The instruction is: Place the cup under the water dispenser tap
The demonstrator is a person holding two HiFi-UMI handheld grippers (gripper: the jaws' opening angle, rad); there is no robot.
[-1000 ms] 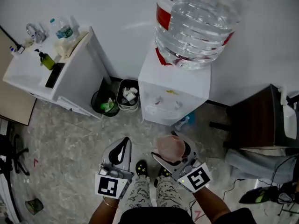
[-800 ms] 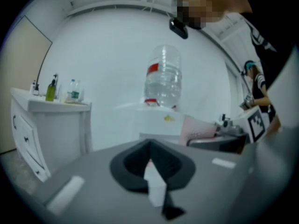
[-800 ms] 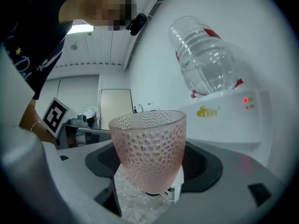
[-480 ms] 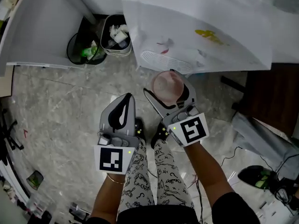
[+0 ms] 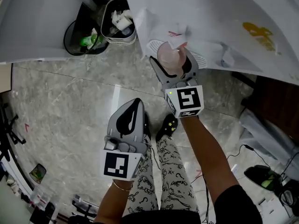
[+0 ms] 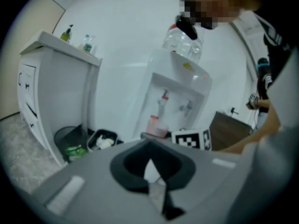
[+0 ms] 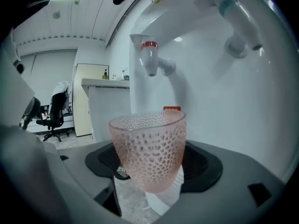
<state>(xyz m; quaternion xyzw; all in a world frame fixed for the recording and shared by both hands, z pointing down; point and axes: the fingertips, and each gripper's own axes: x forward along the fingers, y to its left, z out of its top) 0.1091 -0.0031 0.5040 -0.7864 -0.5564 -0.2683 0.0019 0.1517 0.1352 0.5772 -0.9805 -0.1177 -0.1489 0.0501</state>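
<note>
My right gripper (image 5: 171,59) is shut on a pink dimpled cup (image 5: 168,55) and holds it upright against the front of the white water dispenser (image 5: 219,13). In the right gripper view the cup (image 7: 148,148) sits just below and slightly right of the red-capped tap (image 7: 150,55). The blue-capped tap (image 7: 236,20) is farther to the upper right. The dispenser's drip grille (image 5: 200,60) shows beside the cup. Back near the person's legs, my left gripper (image 5: 134,105) is shut and holds nothing. Its own view shows the cup (image 6: 155,125) under the red tap (image 6: 164,98).
A round black bin (image 5: 80,37) and a rectangular bin with rubbish (image 5: 119,21) stand left of the dispenser, next to a white cabinet (image 5: 32,27). Dark furniture (image 5: 280,101) and cables (image 5: 268,176) lie at the right. The floor is grey marble.
My right gripper has carried the cup forward, from the person's knees up to the dispenser's taps. The head camera has leaned in closer. The left gripper has stayed back.
</note>
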